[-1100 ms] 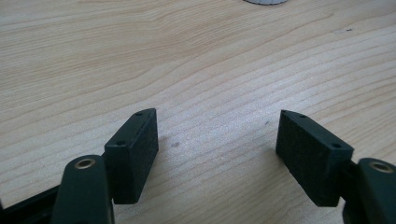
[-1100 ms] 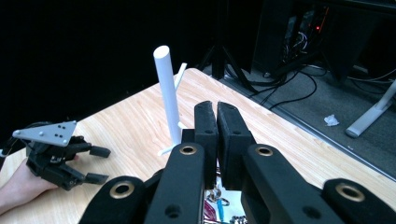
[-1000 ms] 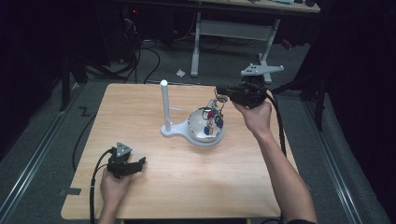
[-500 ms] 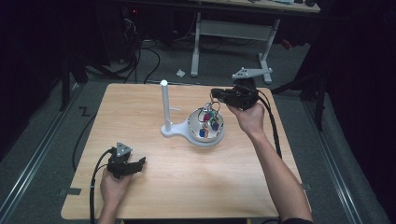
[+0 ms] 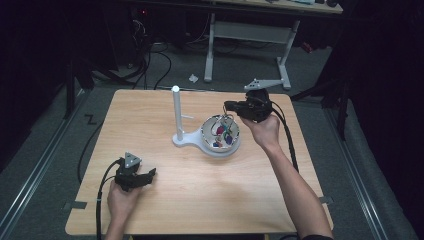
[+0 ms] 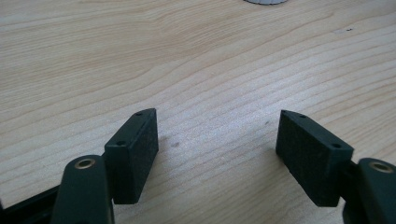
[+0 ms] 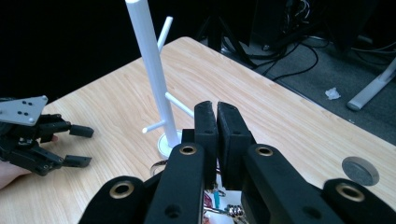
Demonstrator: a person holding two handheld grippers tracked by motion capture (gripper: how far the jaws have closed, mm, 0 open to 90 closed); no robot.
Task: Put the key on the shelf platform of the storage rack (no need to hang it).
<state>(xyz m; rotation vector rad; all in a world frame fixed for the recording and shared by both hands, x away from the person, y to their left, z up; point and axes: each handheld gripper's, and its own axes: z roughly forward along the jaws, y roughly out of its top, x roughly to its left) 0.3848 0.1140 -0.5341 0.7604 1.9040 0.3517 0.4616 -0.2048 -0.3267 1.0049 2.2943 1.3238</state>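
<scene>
Two grippers work over the light wooden counter [image 5: 200, 200]: the right gripper [image 5: 229, 106], fingers pressed shut on nothing visible, hangs above the white round bowl of coloured trinkets [image 5: 220, 135] beside the white pegged stand [image 5: 176, 112] near the counter's far edge. The left gripper [image 5: 150, 174] rests open near the front-left corner.

Your left gripper [image 5: 145, 176] rests low with jaws wide apart; your right gripper [image 5: 229, 105] hangs higher, jaws pressed together.
</scene>
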